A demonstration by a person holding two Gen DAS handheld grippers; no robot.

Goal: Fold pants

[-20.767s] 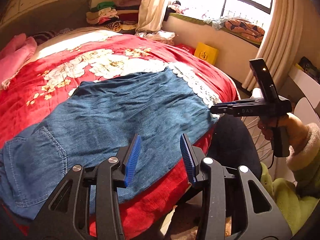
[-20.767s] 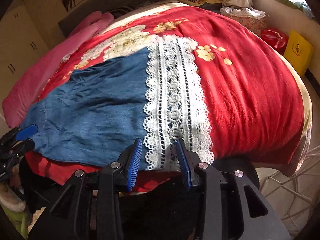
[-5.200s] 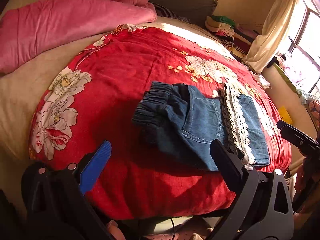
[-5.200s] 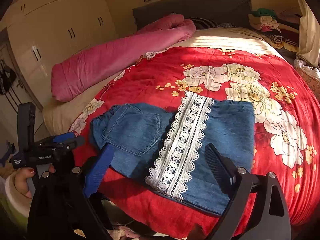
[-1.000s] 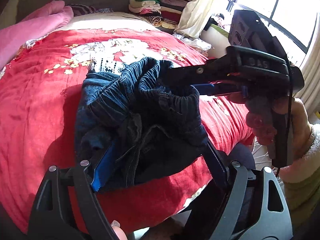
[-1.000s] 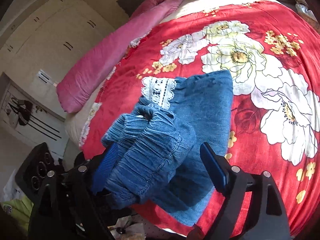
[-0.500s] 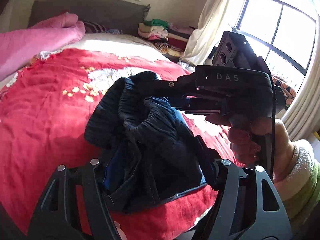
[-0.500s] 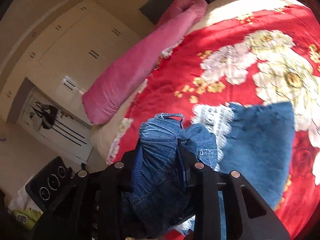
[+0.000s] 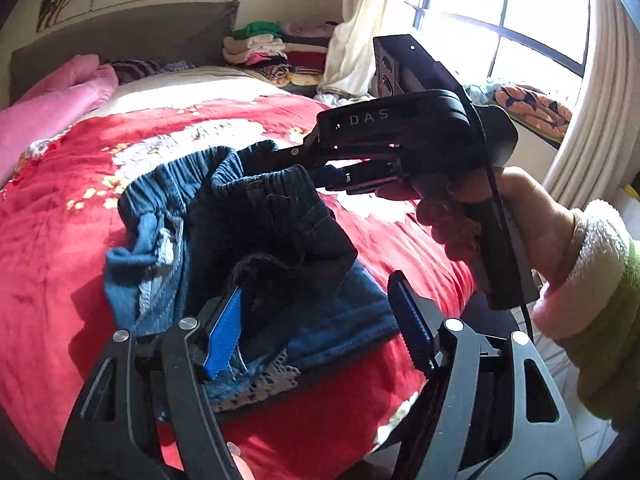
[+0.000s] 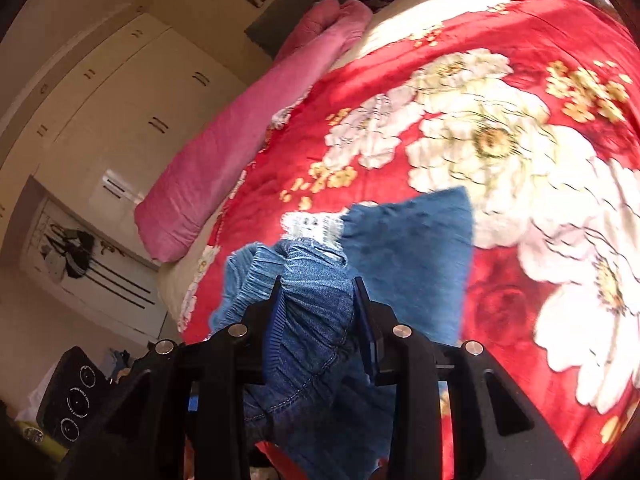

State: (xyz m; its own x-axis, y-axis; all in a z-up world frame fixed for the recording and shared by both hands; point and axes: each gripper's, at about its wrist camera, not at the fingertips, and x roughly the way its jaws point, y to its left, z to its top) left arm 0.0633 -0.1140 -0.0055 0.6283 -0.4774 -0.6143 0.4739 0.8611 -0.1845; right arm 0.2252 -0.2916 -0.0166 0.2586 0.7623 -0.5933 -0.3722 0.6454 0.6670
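Note:
The blue denim pants (image 9: 256, 236) with a white lace trim (image 9: 256, 386) lie bunched and partly folded on the red floral bedspread (image 9: 48, 264). My right gripper (image 10: 318, 296) is shut on the gathered elastic waistband (image 10: 312, 316) and holds it lifted above the rest of the pants (image 10: 416, 248). In the left wrist view the right gripper (image 9: 276, 164) reaches in from the right, gripping the waistband. My left gripper (image 9: 316, 320) is open, its blue pads either side of the hanging denim, not pinching it.
A pink rolled quilt (image 10: 244, 140) lies along the far side of the bed. Folded clothes (image 9: 272, 50) are stacked by the headboard. A window with curtains (image 9: 520, 28) is to the right. Wardrobe doors (image 10: 120, 112) stand beyond the bed.
My right gripper closed on the waistband and lifted it. My left gripper has let go and drawn back a little, its fingers now open around the hanging cloth.

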